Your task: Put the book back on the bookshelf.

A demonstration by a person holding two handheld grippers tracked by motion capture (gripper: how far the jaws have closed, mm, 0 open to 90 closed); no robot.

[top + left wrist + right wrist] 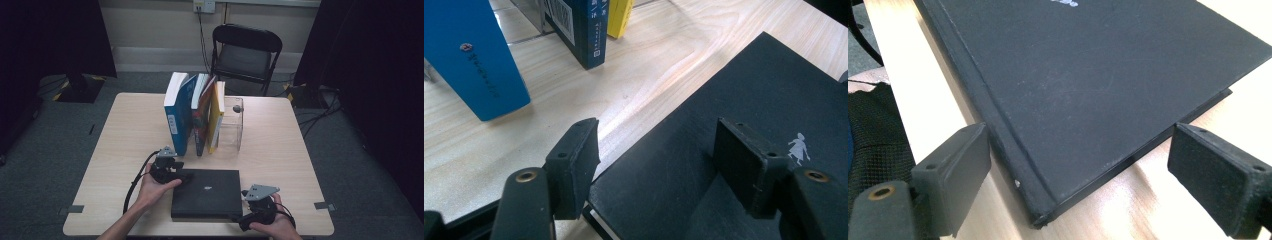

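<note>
A dim room with a folding chair (246, 52) at the back held a pale wooden tabletop (125, 135), where a row of upright books (194, 112) leaned against a clear bookend (234, 125). The black book (206, 194) lay flat near the front edge. The left gripper (167, 170) straddled the book's far left corner, jaws apart, one over the cover, one beside the edge. The right gripper (257, 210) framed the near right corner, jaws wide apart and not touching. To lift it cleanly, each pair probably needed one jaw slid under the cover edge before closing, with both sides raised evenly so the book stayed shut.
</note>
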